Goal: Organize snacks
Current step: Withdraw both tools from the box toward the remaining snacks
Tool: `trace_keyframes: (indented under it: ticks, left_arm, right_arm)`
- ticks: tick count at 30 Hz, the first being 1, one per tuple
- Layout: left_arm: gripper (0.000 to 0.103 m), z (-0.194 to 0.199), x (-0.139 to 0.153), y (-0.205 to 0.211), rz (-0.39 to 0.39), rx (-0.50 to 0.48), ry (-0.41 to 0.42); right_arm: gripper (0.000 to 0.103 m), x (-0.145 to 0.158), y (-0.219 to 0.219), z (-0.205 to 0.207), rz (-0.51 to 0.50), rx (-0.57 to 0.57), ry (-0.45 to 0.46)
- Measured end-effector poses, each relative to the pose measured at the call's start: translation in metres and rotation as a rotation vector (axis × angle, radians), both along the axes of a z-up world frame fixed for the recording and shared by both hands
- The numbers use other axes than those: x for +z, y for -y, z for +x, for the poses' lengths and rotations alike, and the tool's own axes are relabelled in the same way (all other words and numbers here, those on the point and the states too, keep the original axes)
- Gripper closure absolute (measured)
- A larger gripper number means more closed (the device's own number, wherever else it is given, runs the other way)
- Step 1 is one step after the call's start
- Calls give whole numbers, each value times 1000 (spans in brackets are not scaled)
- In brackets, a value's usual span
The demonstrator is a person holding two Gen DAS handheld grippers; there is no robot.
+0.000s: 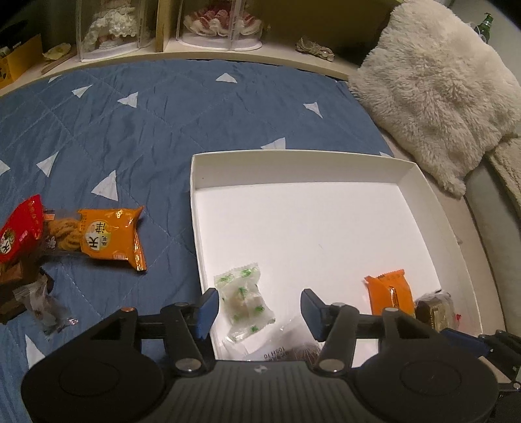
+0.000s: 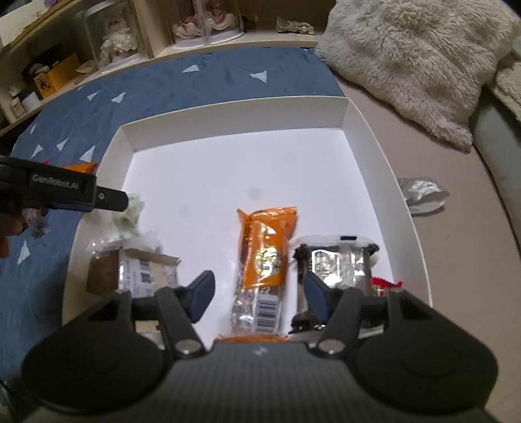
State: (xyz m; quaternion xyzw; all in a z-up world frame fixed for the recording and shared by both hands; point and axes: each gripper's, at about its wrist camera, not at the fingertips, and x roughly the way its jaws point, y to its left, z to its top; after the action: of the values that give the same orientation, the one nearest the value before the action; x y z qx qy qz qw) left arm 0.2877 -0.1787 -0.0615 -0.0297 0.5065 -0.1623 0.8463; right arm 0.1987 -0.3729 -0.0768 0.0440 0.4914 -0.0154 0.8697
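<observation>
A shallow white box (image 1: 433,208) (image 2: 384,162) lies on a blue quilt. My left gripper (image 1: 259,309) is open above the box's near left part, over a clear candy wrapper with green marks (image 1: 244,301). My right gripper (image 2: 257,294) is open over an orange snack bar (image 2: 265,257) that lies in the box between its jaws; the bar also shows in the left wrist view (image 1: 389,291). A silver-wrapped snack (image 2: 335,263) lies right of the bar, a brown packet with a white label (image 2: 130,270) left of it. Outside the box lie an orange twist-snack bag (image 1: 107,237) and a red packet (image 1: 19,232).
A small clear-wrapped sweet (image 1: 44,307) lies on the quilt (image 1: 130,136) at the left. A fluffy cream cushion (image 1: 436,84) (image 2: 413,58) sits at the back right. A crumpled silver wrapper (image 2: 421,192) lies right of the box. Shelves with display cases (image 1: 114,29) run along the back.
</observation>
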Motion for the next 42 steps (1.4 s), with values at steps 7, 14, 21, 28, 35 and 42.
trace_keyframes:
  ticks: [7,14,21,28,35,42]
  left_arm:
    - [45,-12,12,-6,-7,-7,23]
    - [45,-23,21,-22,0,-5,37]
    - [45,-33,27,-43,-7,9,44]
    - [44,-46,27,-67,-7,20,35]
    - [44,-58,29,-90,-23,40,33]
    - [16,-70,32,-106,-30,48,37]
  right_arm:
    - [40,4,-25,-4,137,142,36]
    - [56,-13,-63,4,57,226,-35]
    - [89,-9,-12,1,100,-1,-14]
    - [89,-9,5,-8,146,-72,-30]
    - [86,1,12,-20,148,-81,-24]
    - [43,11,8,-29,94,-97,26]
